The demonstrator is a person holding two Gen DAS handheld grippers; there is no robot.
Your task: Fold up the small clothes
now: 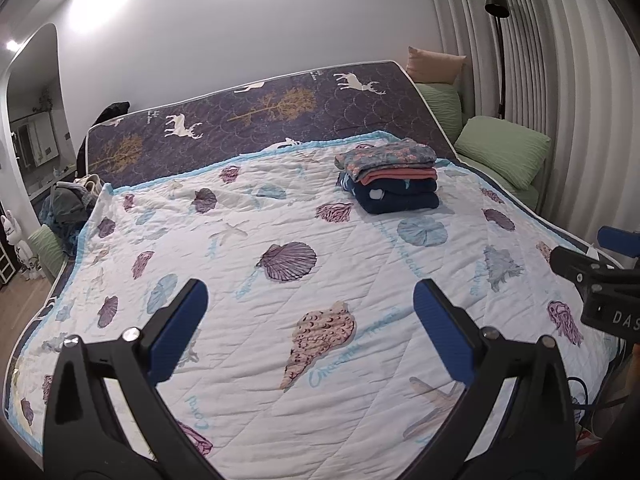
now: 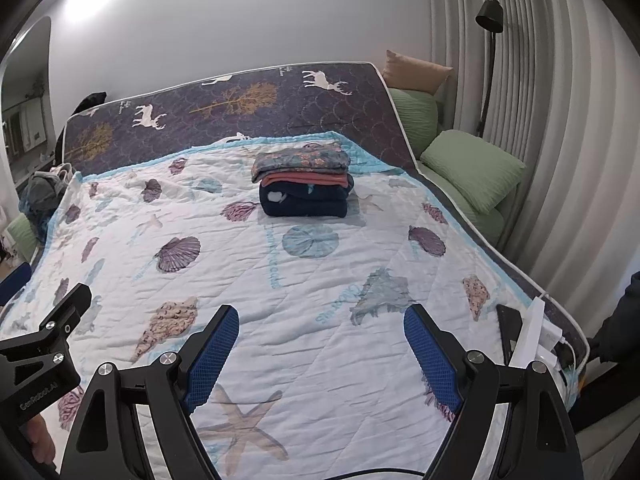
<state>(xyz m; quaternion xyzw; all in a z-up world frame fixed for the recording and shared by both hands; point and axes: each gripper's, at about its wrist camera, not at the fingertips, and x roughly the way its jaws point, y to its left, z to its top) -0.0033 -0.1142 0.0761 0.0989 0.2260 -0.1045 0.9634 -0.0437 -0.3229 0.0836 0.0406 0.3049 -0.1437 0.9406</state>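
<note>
White quilted bedspread (image 1: 248,360) printed with shells and starfish, spread flat across the bed over a dark purple mattress cover (image 1: 240,120) with white deer and gold trees.

Folded clothes, one stack (image 1: 390,176): floral piece on top, coral-red piece beneath, navy fleece at the bottom. Sits on the bedspread toward the far side, near the raised mattress end, well apart from both tools.

Left gripper (image 1: 310,320): black frame, blue textured pads, jaws spread wide, nothing between them, held above the near part of the bedspread.

Right gripper (image 2: 320,344): same make, jaws likewise spread wide and empty, held above the near edge beside a starfish print (image 2: 240,428).

Green pillows (image 1: 504,156), two or more, beside the bed on the right, with a tan cushion (image 1: 434,64) behind them.

Black floor lamp (image 1: 498,40) against pleated grey curtains (image 1: 560,100).

Heap of unfolded garments (image 1: 68,204) off the far left corner of the bed.

White power strip (image 2: 536,336) and dark phone-like slab (image 2: 510,328) on the bed's right edge.
</note>
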